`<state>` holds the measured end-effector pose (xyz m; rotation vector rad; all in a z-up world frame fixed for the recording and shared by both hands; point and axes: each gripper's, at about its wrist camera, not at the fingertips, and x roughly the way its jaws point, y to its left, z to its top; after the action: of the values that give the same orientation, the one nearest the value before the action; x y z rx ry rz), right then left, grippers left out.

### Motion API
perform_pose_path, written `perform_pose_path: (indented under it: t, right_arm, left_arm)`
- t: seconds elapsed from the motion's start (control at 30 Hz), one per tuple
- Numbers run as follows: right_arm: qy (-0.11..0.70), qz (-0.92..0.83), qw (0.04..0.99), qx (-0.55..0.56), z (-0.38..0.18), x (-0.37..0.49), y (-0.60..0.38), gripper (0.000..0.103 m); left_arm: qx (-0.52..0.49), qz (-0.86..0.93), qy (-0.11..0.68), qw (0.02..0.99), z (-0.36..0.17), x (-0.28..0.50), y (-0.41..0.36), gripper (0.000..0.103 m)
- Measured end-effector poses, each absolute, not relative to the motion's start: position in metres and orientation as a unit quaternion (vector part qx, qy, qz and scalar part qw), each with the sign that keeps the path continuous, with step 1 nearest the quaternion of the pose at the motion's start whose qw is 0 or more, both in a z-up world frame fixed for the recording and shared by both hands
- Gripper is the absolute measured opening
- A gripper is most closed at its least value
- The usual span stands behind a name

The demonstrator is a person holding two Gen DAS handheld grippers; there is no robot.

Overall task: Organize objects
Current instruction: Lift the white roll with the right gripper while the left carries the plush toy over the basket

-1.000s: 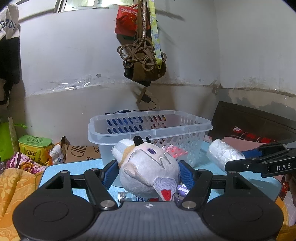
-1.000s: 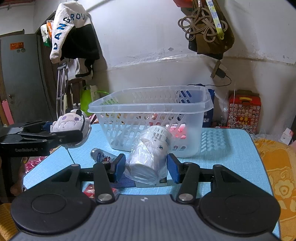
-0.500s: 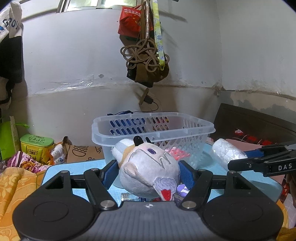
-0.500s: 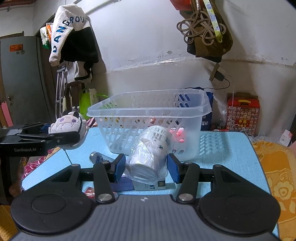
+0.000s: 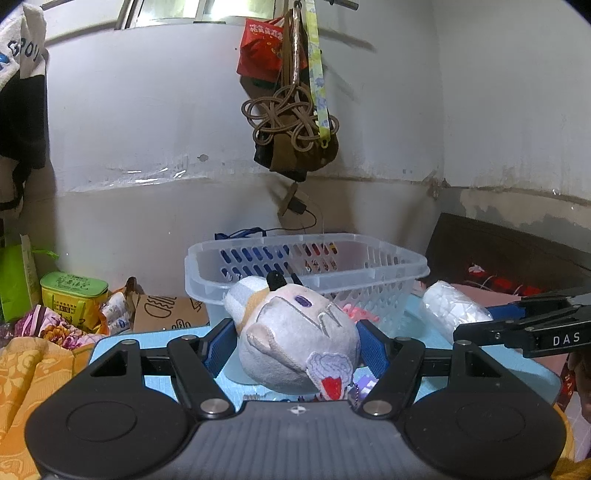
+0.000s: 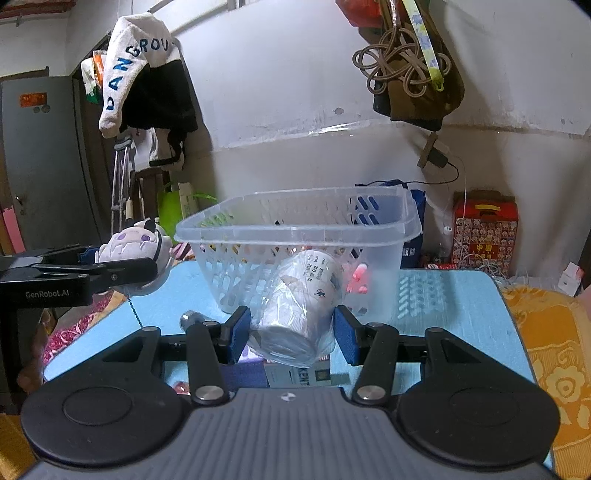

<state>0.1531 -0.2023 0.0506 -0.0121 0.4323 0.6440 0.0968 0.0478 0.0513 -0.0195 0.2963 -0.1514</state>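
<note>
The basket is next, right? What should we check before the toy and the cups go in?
1. Left gripper clamps the plush toy: ok.
2. Right gripper clamps the bagged paper cups: ok.
3. Basket upright, top open: ok.
4. Room inside basket: ok, only small pink bits show.
5. Both loads above the rim: not ok, they look lower.
6. Bag's loose plastic free of things below: cannot tell.

White wall (image 5: 147,129) (stained), grey door (image 6: 40,166), window (image 5: 221,9)
</note>
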Motion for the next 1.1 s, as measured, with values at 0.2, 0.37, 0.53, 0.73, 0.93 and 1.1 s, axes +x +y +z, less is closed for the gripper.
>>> perform_pose_path:
  t: [0.2, 0.37, 0.53, 0.73, 0.93, 1.1]
  right_arm:
    - [0.201, 0.311, 0.929, -0.014, 0.06, 0.154, -0.196, 0.053]
    - [0.196, 0.31, 0.93, -0.016, 0.065, 0.155, -0.194, 0.053]
    - [0.185, 0.305, 0.934, -0.013, 0.074, 0.161, -0.192, 0.053]
    - [0.18, 0.299, 0.937, -0.017, 0.09, 0.178, -0.181, 0.053]
    - [0.205, 0.277, 0.938, -0.041, 0.104, 0.21, -0.161, 0.053]
    - [0.219, 0.266, 0.938, -0.04, 0.107, 0.234, -0.151, 0.053]
  left_arm:
    - [-0.021, -0.074, 0.143, 0.987, 0.061, 0.099, 0.05, 0.074]
    - [-0.021, -0.078, 0.14, 0.987, 0.065, 0.104, 0.047, 0.074]
    - [-0.028, -0.075, 0.134, 0.988, 0.073, 0.112, 0.048, 0.074]
    - [-0.04, -0.065, 0.125, 0.989, 0.093, 0.129, 0.056, 0.074]
    - [-0.059, -0.07, 0.17, 0.981, 0.109, 0.166, 0.06, 0.074]
    - [-0.071, -0.064, 0.172, 0.98, 0.121, 0.195, 0.058, 0.074]
